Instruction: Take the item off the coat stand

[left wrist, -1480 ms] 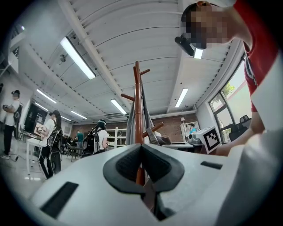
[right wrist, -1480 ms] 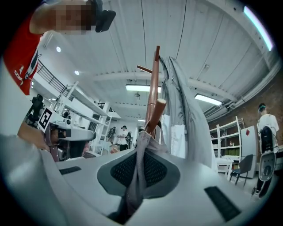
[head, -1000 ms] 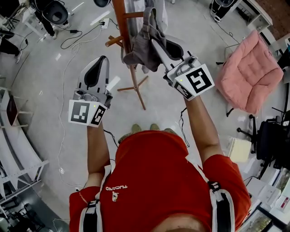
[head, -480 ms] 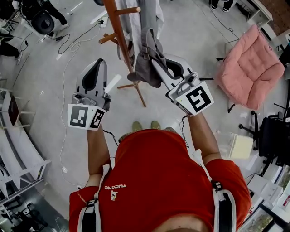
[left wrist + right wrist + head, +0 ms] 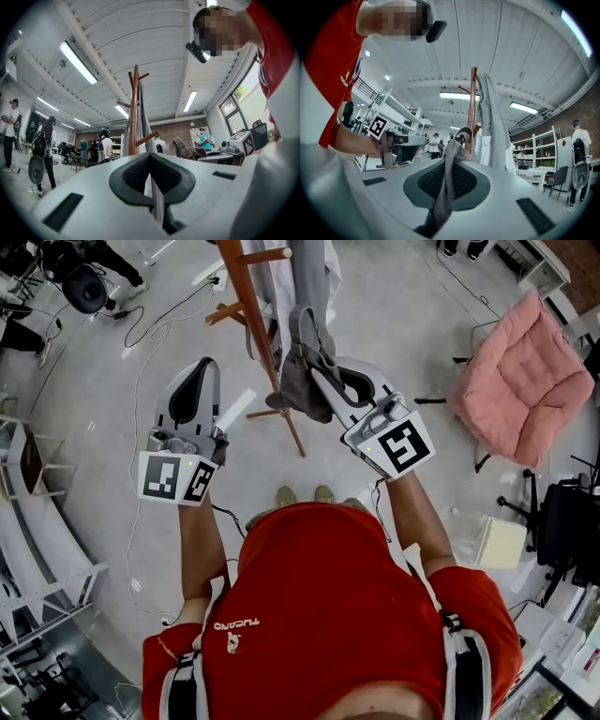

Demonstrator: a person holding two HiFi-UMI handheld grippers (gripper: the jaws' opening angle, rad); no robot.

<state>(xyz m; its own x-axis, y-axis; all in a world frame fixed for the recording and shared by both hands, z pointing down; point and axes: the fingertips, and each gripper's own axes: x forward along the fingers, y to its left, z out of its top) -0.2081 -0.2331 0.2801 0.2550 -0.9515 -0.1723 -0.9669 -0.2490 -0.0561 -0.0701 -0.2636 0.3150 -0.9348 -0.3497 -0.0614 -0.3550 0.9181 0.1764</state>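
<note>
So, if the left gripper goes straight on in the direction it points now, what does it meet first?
Most likely the wooden coat stand with the pale garment hanging on it, right ahead of the left gripper. Nothing shows in between, though depth is unclear.

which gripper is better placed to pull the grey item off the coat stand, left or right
Right. The right gripper has its jaws shut on the grey item on the coat stand; the left gripper is shut, empty, beside it.

Glossy grey floor (image 5: 394,315) below the fingers (image 5: 330,395), pink cushioned chair (image 5: 520,381) to their right, strip lights (image 5: 77,63) overhead
</note>
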